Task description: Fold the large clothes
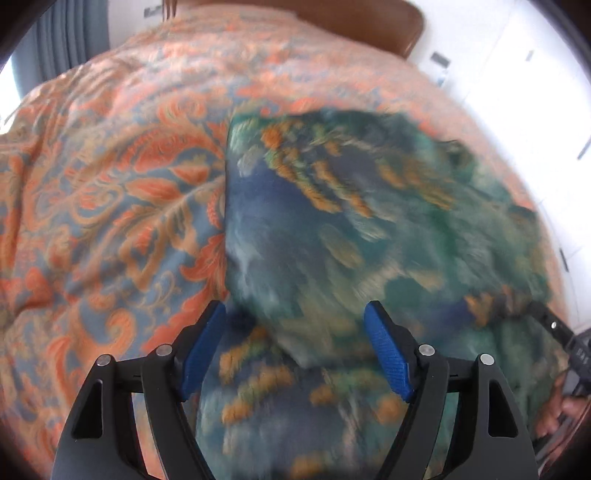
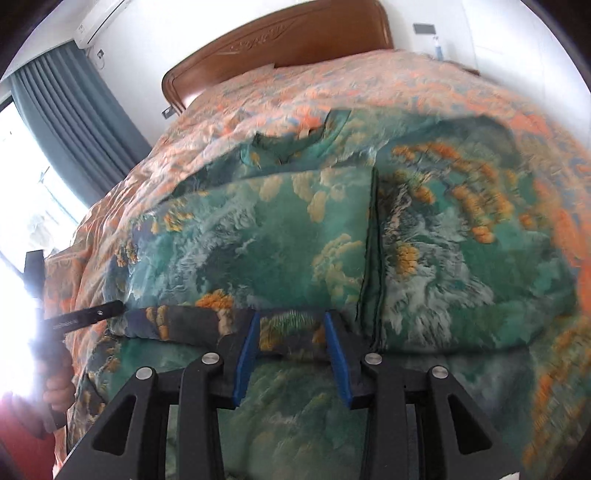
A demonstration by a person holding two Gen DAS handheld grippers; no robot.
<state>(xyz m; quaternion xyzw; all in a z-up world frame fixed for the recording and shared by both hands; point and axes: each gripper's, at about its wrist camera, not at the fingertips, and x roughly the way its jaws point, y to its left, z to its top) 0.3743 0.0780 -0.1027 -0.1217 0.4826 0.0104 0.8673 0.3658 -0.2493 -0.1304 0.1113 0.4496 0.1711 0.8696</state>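
Note:
A large green and blue garment (image 2: 280,236) with orange tufts lies spread on the bed, its neckline (image 2: 295,144) towards the headboard. One side is folded over the middle, and a rolled fold edge (image 2: 177,325) runs across near me. My right gripper (image 2: 291,347) is open and straddles that edge, its blue pads apart from the cloth. My left gripper (image 1: 295,325) is open wide just above the garment (image 1: 351,221), with nothing gripped. In the right wrist view one black finger (image 2: 92,314) of the left gripper reaches the fold's left end.
An orange paisley quilt (image 1: 110,192) covers the bed under the garment. A wooden headboard (image 2: 295,33) stands at the far end. A grey-blue curtain (image 2: 74,110) and a bright window are to the left. A hand (image 2: 55,391) holds the left gripper.

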